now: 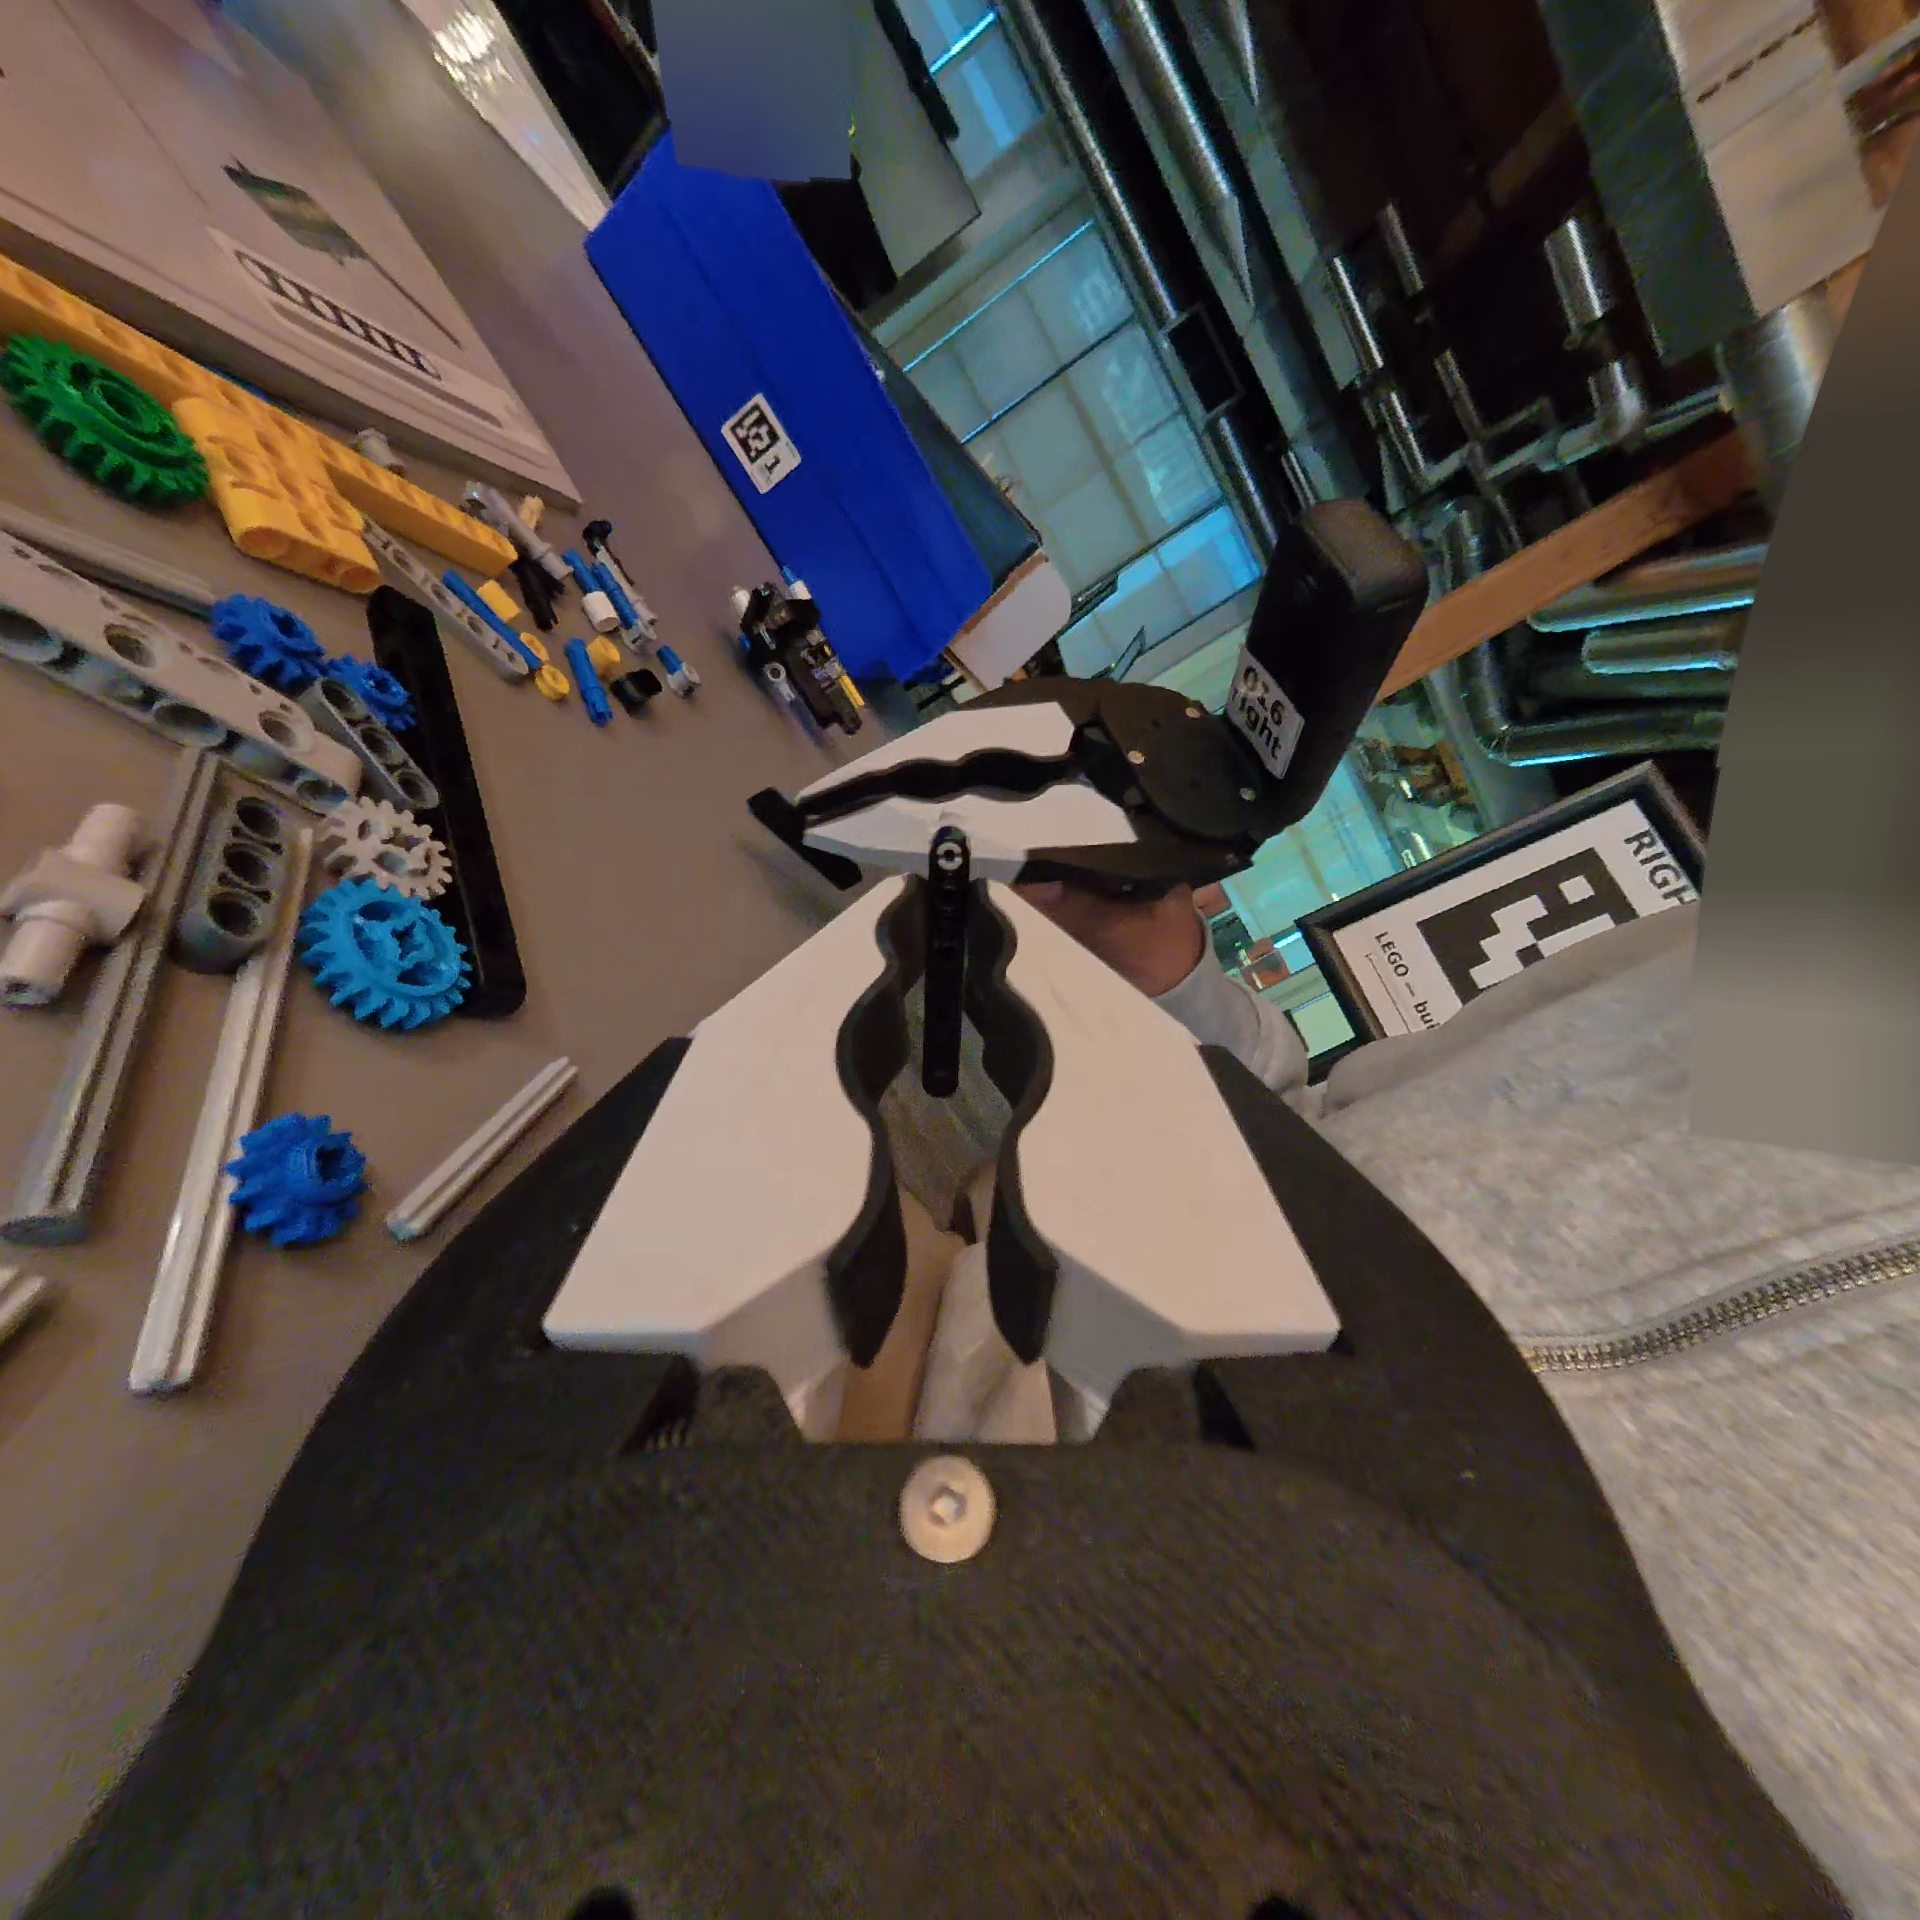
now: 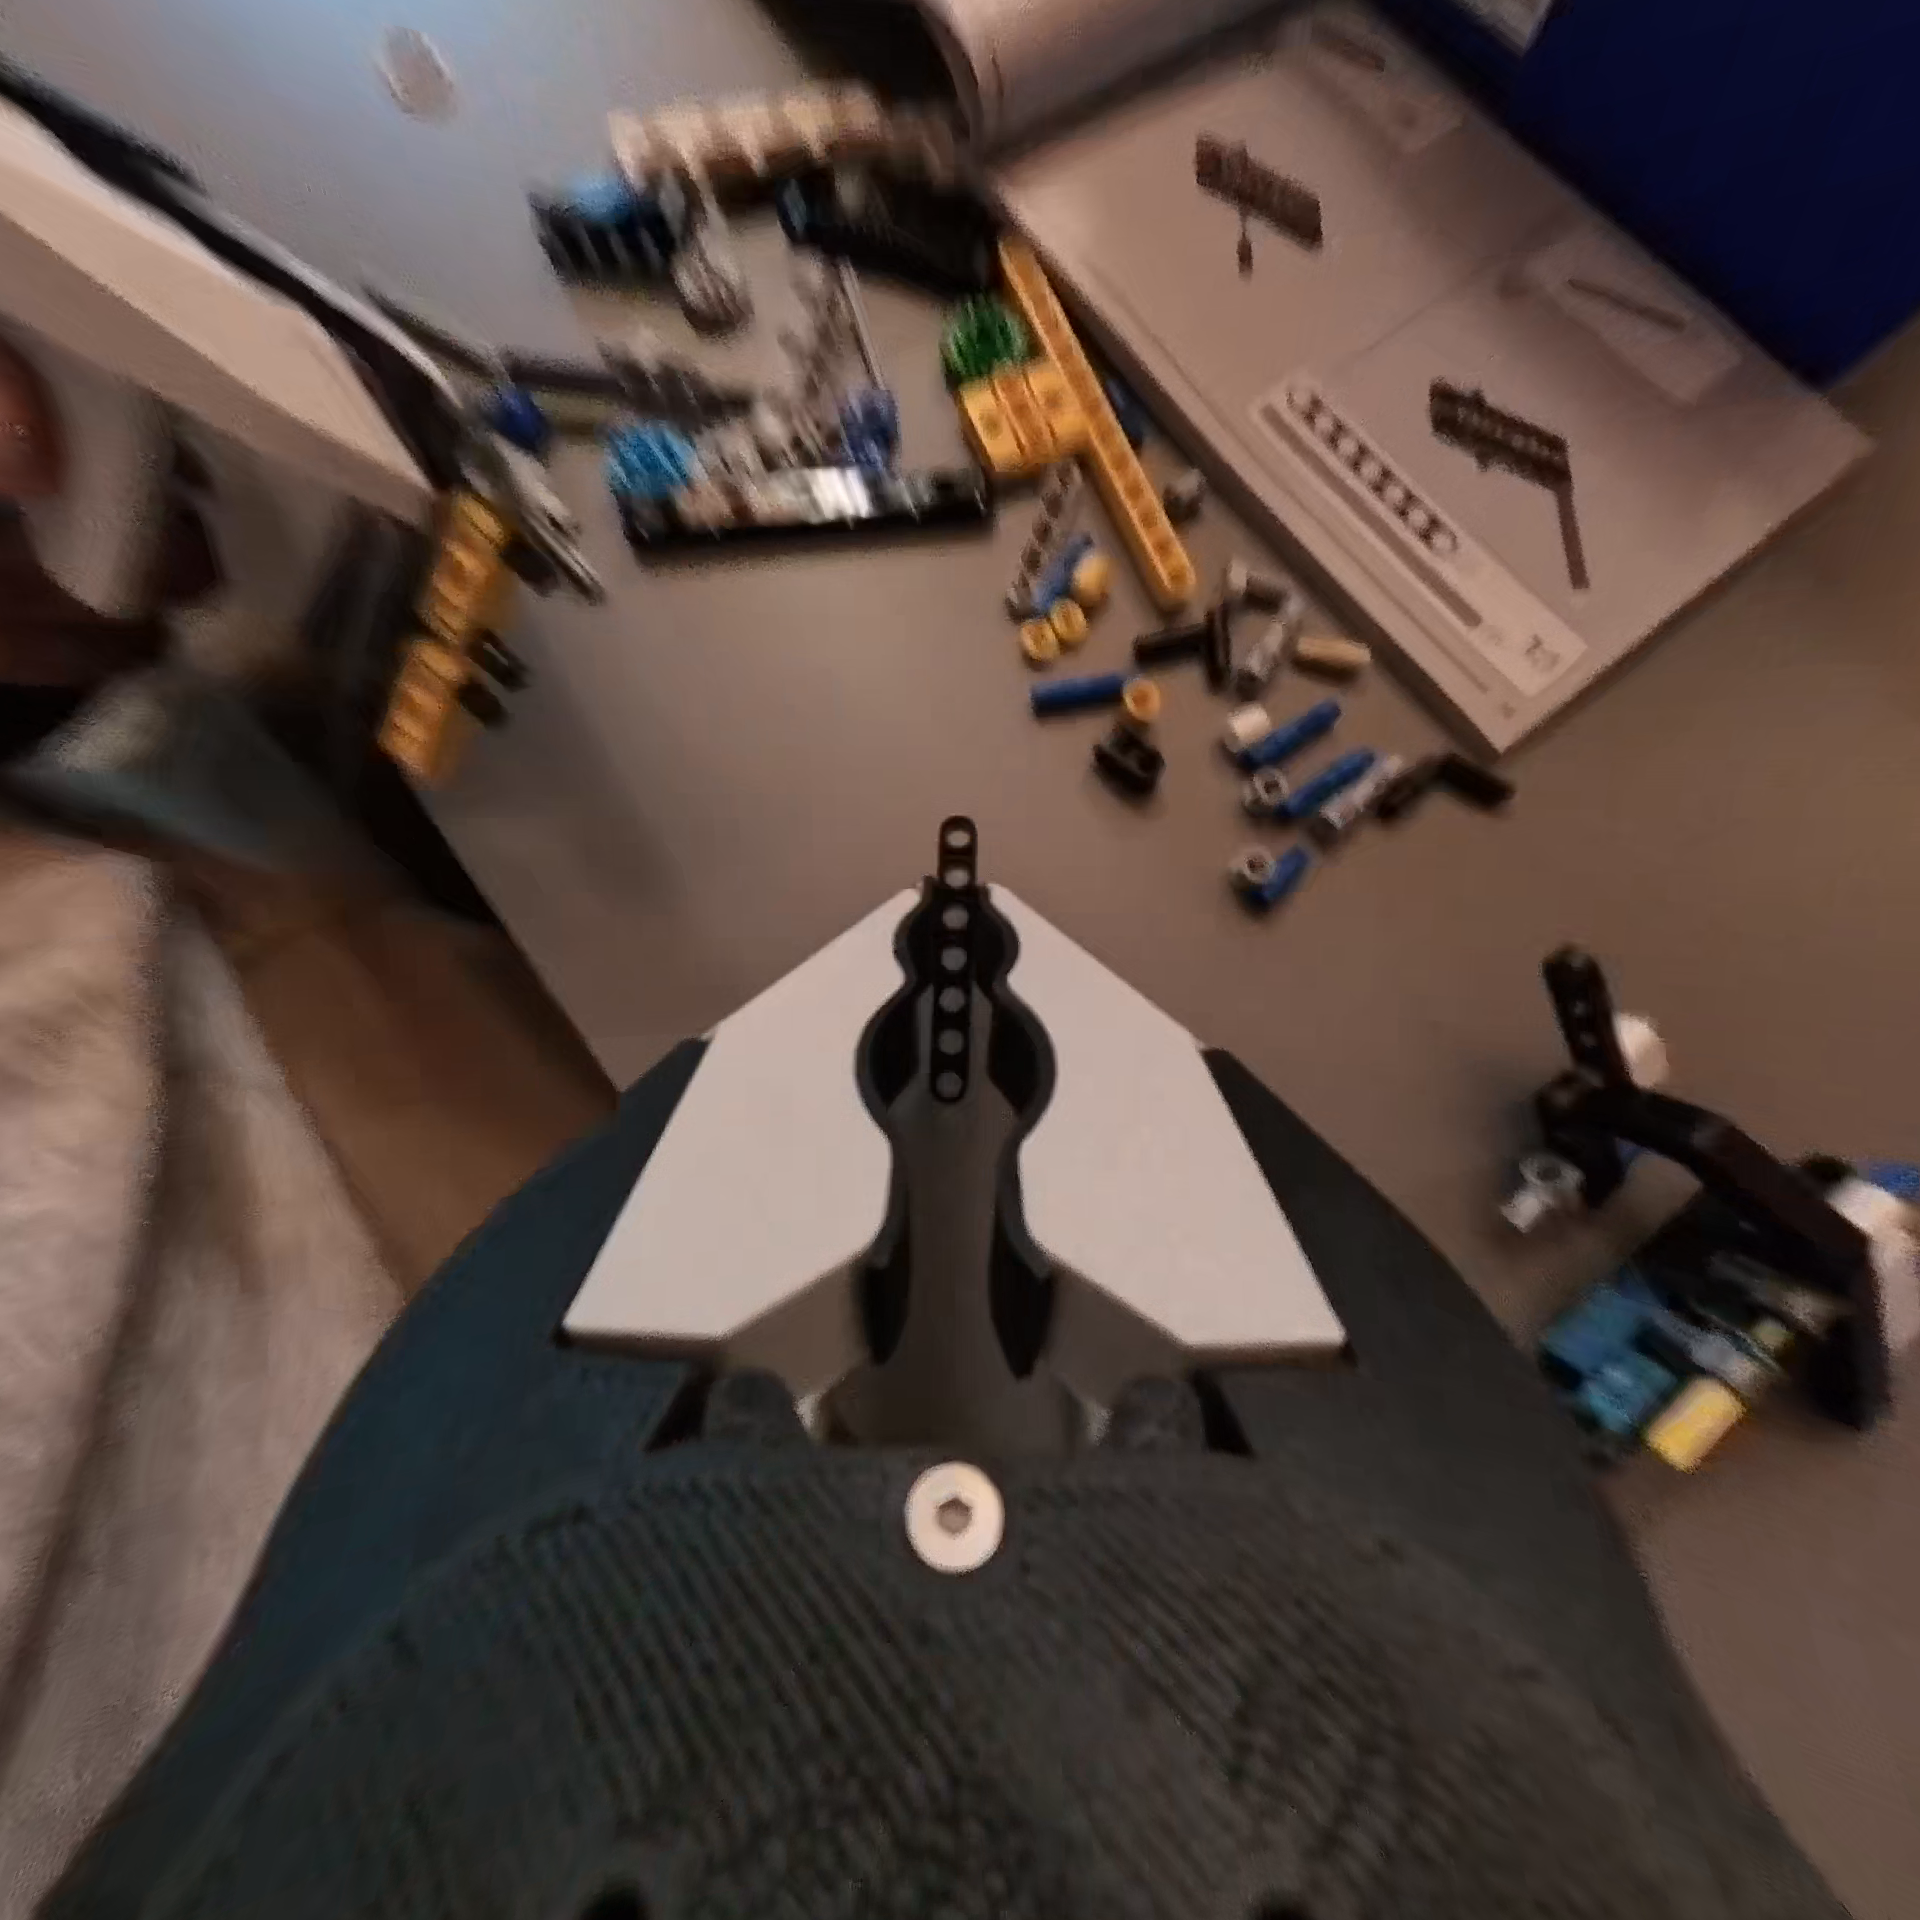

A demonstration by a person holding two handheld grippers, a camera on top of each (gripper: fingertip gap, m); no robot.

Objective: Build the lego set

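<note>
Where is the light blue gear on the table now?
In the left wrist view, the light blue gear lies on the grey table at the left, just below the small grey gear and against the long black beam.

The left gripper [image 1: 943, 914] was clamped on a thin black beam [image 1: 943, 966], which ran along the gap between its white fingers [image 1: 769, 1132] and stuck out past their tips. The right gripper [image 1: 821, 816] lay crosswise just beyond, its fingers pressed together on a black piece, with the beam's end touching or just below them. On the brown surface [image 1: 623, 883] to the left lay grey axles [image 1: 218, 1122], blue gears [image 1: 384, 951], a green gear [image 1: 99, 416], yellow beams [image 1: 281, 468] and small blue pins [image 1: 587, 675]. A blue bin [image 1: 790, 416] stood behind.
</note>
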